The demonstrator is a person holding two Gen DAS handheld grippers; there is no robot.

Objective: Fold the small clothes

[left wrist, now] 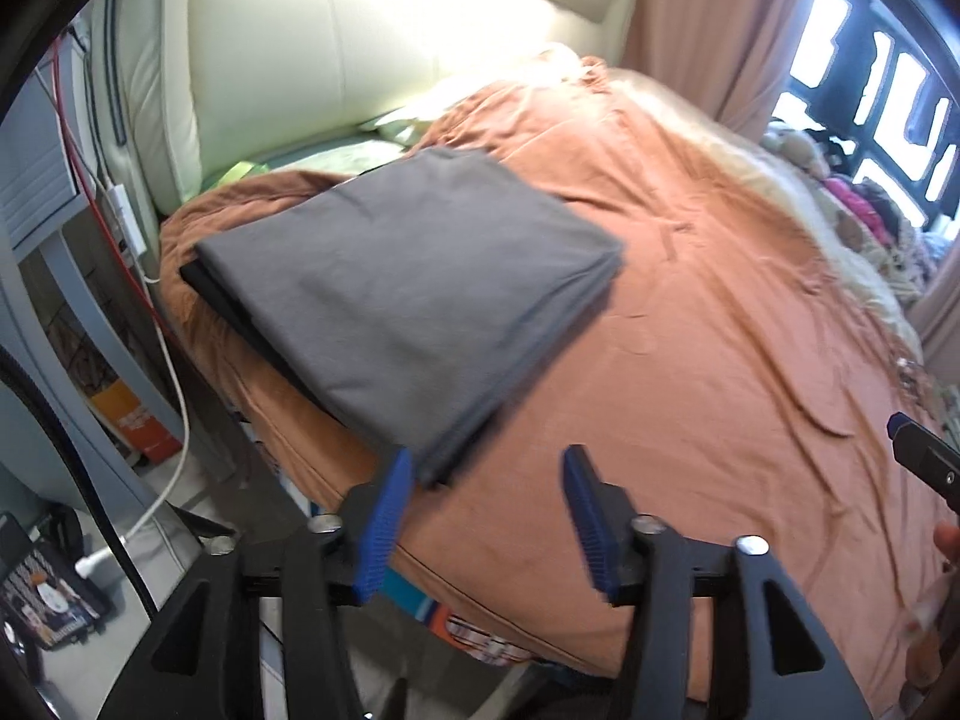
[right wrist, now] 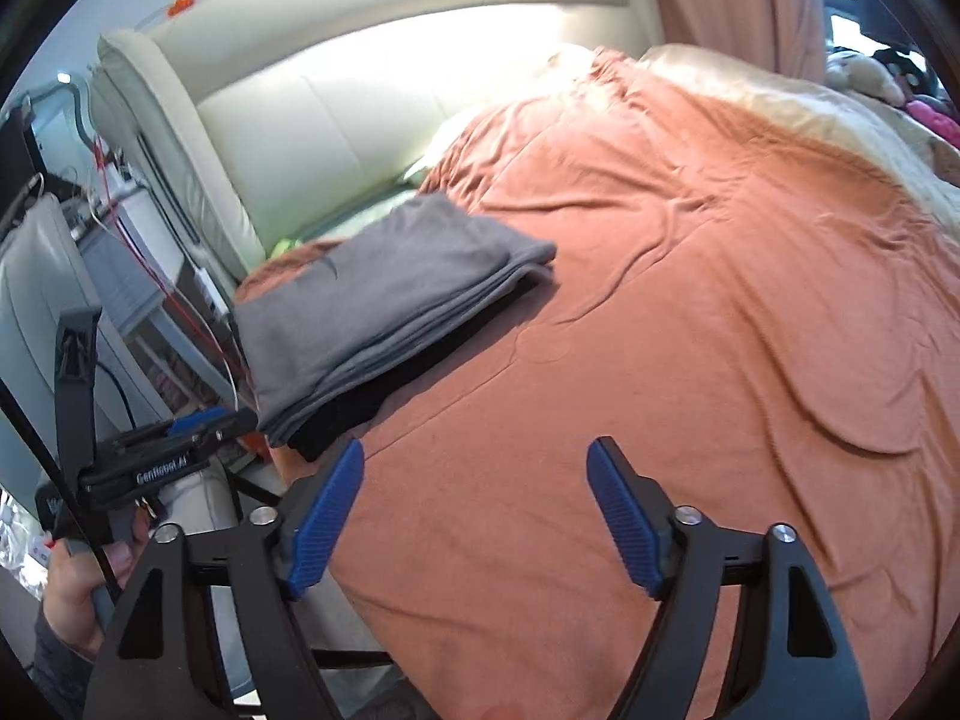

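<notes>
A folded grey garment point(left wrist: 408, 288) lies on top of a folded black one point(left wrist: 210, 294) at the left corner of the bed. In the right wrist view the same grey garment point(right wrist: 384, 294) tops the black one point(right wrist: 384, 396). My left gripper point(left wrist: 489, 468) hovers just in front of the stack's near corner, jaws open with nothing between them. My right gripper point(right wrist: 477, 456) is open and empty over the orange cover, to the right of the stack. The right gripper's tip point(left wrist: 918, 450) shows at the left view's right edge; the left gripper point(right wrist: 204, 423) shows at the right view's left side.
An orange duvet point(left wrist: 720, 312) covers the bed, with a cream padded headboard point(left wrist: 312, 48) behind. Red and white cables point(left wrist: 174, 360) and a bedside unit stand left of the bed. Pink curtains point(left wrist: 708, 18) and soft toys point(left wrist: 840, 180) are at the far right. A hand point(right wrist: 78, 594) holds the left gripper's handle.
</notes>
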